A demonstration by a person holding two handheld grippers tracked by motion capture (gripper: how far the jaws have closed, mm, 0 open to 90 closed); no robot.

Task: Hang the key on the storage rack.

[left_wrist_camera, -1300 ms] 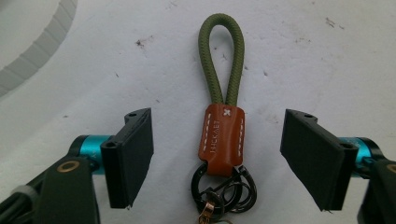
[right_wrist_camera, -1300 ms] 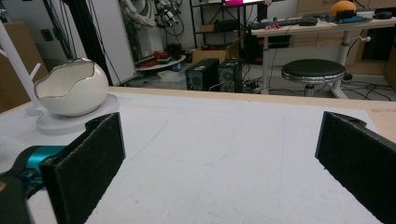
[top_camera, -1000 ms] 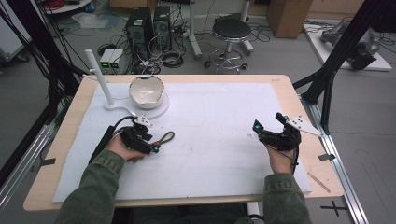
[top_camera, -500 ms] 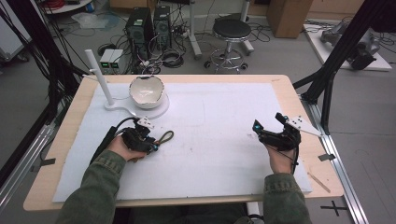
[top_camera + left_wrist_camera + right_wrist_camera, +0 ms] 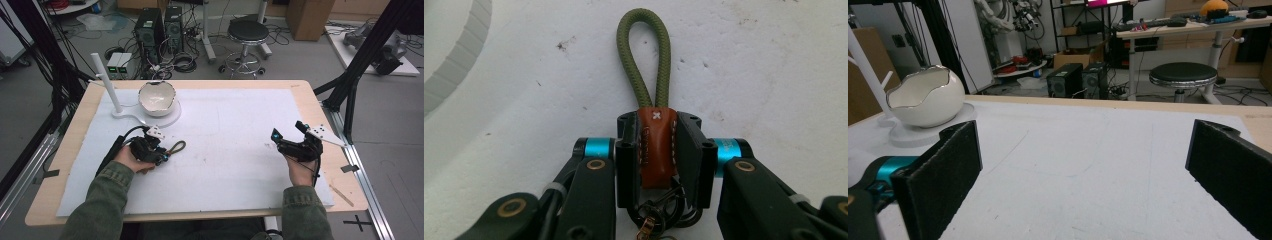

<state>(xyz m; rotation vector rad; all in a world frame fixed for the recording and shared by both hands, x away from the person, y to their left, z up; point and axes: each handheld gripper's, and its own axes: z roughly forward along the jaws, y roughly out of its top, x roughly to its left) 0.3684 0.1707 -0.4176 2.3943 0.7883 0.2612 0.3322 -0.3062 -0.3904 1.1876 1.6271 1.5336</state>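
I work in what appears to be a robotics lab. Black frame struts (image 5: 360, 75) flank my wooden table (image 5: 300, 90); computer towers (image 5: 160, 30) and tangled cables (image 5: 182, 62) sit on the floor beside a stool (image 5: 248, 32); cluttered desks (image 5: 1168, 27) line the far wall.

olive cord loop keychain (image 5: 644, 55) with brown leather tab lies flat on the white mat.

Even, bright overhead light; soft shadows; high view slightly grainy.
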